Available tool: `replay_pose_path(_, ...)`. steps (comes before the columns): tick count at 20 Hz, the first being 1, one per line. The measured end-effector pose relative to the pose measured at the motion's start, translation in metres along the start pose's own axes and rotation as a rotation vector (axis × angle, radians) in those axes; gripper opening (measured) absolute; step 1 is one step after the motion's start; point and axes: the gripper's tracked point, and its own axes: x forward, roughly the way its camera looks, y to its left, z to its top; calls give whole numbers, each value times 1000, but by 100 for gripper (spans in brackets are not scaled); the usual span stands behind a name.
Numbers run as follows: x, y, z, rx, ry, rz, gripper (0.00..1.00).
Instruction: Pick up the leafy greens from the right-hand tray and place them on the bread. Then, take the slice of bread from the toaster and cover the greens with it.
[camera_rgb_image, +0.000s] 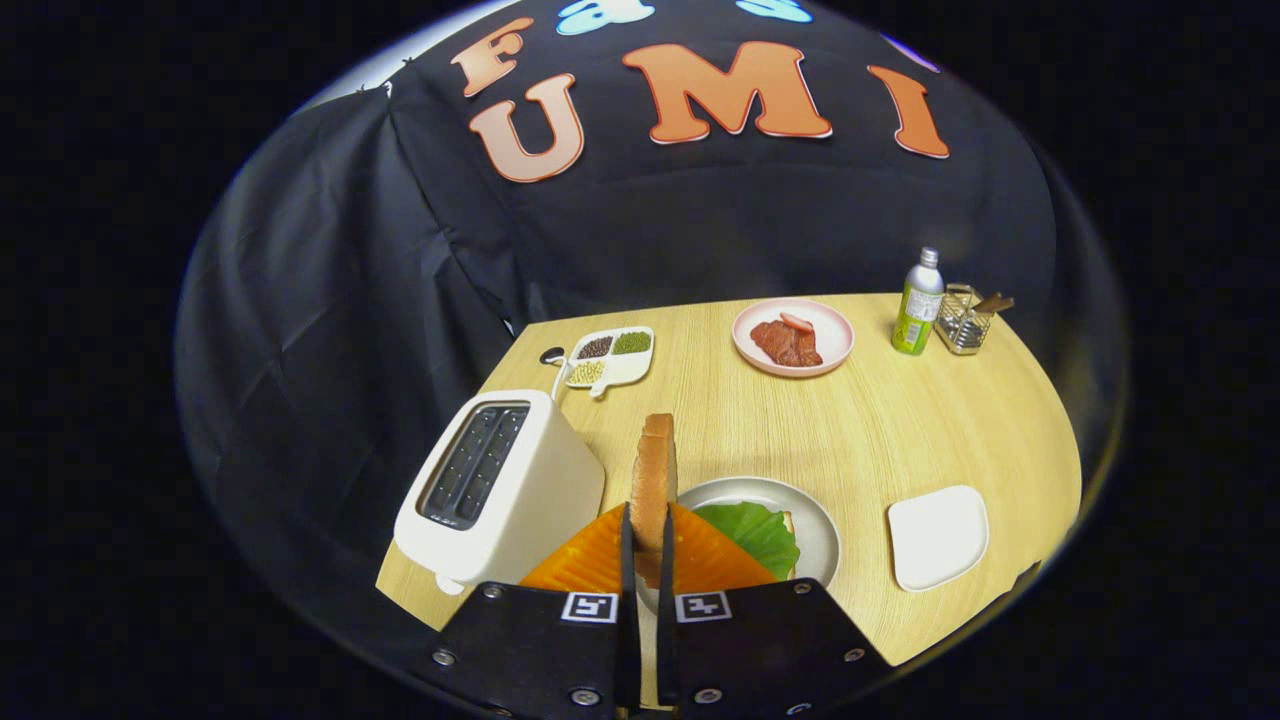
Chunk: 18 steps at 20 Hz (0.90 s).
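Bread slice (655, 470) found clamped edge-on between both fingers of the gripper (648, 545), standing upright and projecting ahead of the fingertips, crust outward. Held above the table (900, 430), over the near rim of the grey plate (820, 530). Leafy greens (755, 530) noted already lying on that plate, just right of the fingers, with a sliver of the lower bread visible at their far edge. Toaster (500, 490) seen to the left, both slots dark and apparently vacated. White tray (938, 535) to the right, bare of greens.

Handling, as judged: slice assessed as light, moderately stiff yet crumbly; liable to crack or dent under excess squeeze, and to pivot if gripped near one corner only. Present hold, low on the slice across its flat faces, considered adequate. Gentle pressure advised. Rotation to flat required before release, so that the slice lands squarely on the greens rather than on edge. Greens judged limp and slick; risk of sliding if the slice were dragged across.

Pink plate of meat (792, 337), bottle (918, 302) and divided dish (612, 358) recorded well beyond, uninvolved.
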Motion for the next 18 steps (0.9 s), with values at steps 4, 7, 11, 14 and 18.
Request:
replay_pose_path(4, 18, -16, -20, -4, 55, 21, 7)
replay_pose_path(7, 28, -22, -27, 5, 69, 53, 7)
replay_pose_path(11, 38, -35, -36, 34, 91, 79, 7)
replay_pose_path(14, 40, -52, -36, 48, 91, 59, 7)
replay_pose_path(18, 36, -81, -50, 65, 137, 14, 14)
